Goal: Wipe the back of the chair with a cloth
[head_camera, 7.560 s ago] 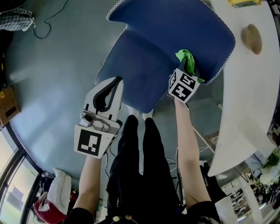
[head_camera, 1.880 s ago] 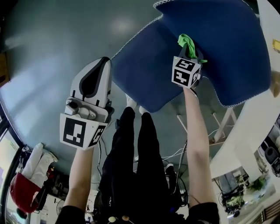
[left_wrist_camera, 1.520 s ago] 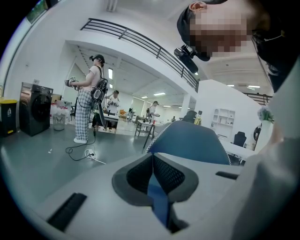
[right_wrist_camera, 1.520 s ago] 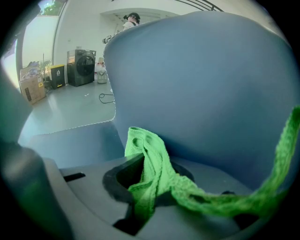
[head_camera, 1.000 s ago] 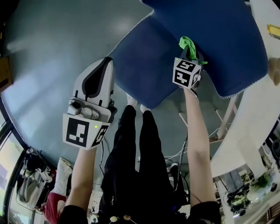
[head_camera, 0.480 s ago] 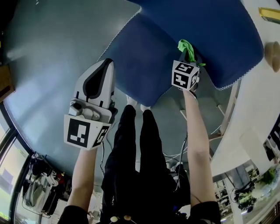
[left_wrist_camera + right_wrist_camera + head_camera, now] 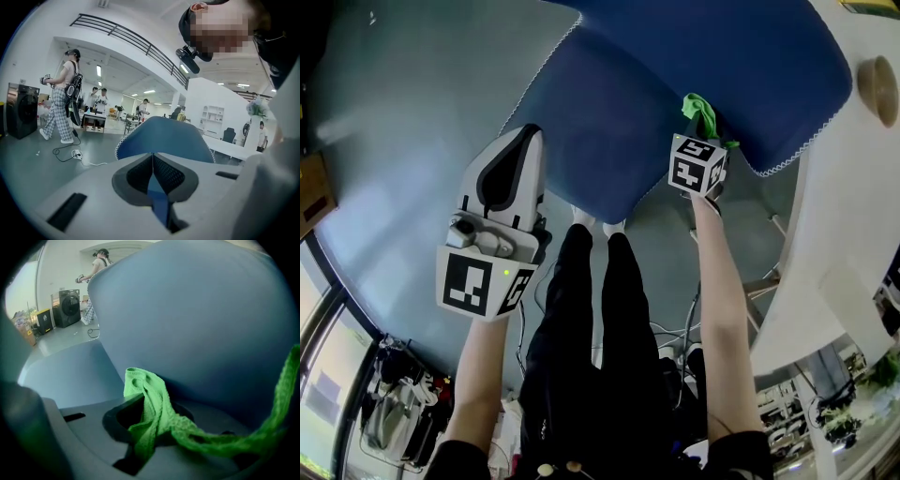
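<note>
A blue chair (image 7: 675, 66) fills the top of the head view, its curved back (image 7: 201, 315) close in front of the right gripper. My right gripper (image 7: 705, 122) is shut on a green cloth (image 7: 698, 108) and holds it against the chair back. The cloth (image 7: 154, 418) bunches between the jaws and trails off to the right. My left gripper (image 7: 514, 173) hangs to the left of the chair, jaws shut with nothing between them. The chair (image 7: 161, 140) shows beyond it in the left gripper view.
A white table (image 7: 844, 216) runs along the right side, next to the chair, with a round tan thing (image 7: 879, 77) on it. The floor (image 7: 403, 103) is grey. The person's dark-trousered legs (image 7: 591, 356) stand below the chair. Other people (image 7: 65, 93) are far off.
The view has shifted and the chair sits differently in frame. The right gripper stays on the chair back with the cloth, slightly lower on it. The left gripper has hardly moved.
</note>
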Tool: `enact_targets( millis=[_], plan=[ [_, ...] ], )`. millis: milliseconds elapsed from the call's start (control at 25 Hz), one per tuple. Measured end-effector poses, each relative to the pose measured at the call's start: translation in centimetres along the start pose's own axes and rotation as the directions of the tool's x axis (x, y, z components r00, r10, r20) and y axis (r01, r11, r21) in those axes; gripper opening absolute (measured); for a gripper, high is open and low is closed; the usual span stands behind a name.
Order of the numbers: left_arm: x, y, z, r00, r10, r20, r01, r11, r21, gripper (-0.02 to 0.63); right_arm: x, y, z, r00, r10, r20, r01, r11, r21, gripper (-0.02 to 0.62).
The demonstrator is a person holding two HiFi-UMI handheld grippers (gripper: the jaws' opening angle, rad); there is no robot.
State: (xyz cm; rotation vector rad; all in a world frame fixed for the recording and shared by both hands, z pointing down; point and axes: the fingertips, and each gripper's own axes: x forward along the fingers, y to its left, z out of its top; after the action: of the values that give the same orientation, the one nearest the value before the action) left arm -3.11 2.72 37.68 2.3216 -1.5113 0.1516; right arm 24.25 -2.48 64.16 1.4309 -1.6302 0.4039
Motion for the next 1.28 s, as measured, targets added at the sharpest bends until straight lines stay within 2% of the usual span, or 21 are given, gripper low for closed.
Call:
enact_targets(
  millis=[320, 440, 760, 1000, 1280],
  plan=[
    [0.0, -1.2, -0.3, 1.000, -0.018, -0.006, 0.018, 1.000, 0.003, 0.008, -0.9, -0.8, -1.6, 1.000, 0.003, -0.015, -0.002, 0.998, 0.068, 0.046],
    [0.0, -1.6, -0.3, 1.000, -0.020, -0.004, 0.020, 1.000, -0.005, 0.008, -1.6, -0.4, -1.9, 0.999, 0.043, -0.015, -0.041, 0.994, 0.098, 0.046],
    [0.0, -4.6, -0.2, 0.998, -0.067, -0.009, 0.067, 0.998, -0.002, 0.008, -6.8, 1.3, 0.1, 0.984, 0.130, 0.120, -0.147, 0.979, 0.144, 0.046],
    [-0.6, -7.2, 0.7, 0.992, -0.114, -0.061, 0.113, 0.993, -0.030, 0.008, -14.3, 0.7, 4.1, 0.951, 0.145, 0.273, -0.199, 0.963, 0.182, 0.046],
    [-2.7, -9.6, 3.5, 0.990, -0.129, -0.057, 0.128, 0.992, -0.013, 0.008, -23.6, 0.1, 9.9, 0.880, 0.151, 0.451, -0.255, 0.950, 0.179, 0.046]
  ],
)
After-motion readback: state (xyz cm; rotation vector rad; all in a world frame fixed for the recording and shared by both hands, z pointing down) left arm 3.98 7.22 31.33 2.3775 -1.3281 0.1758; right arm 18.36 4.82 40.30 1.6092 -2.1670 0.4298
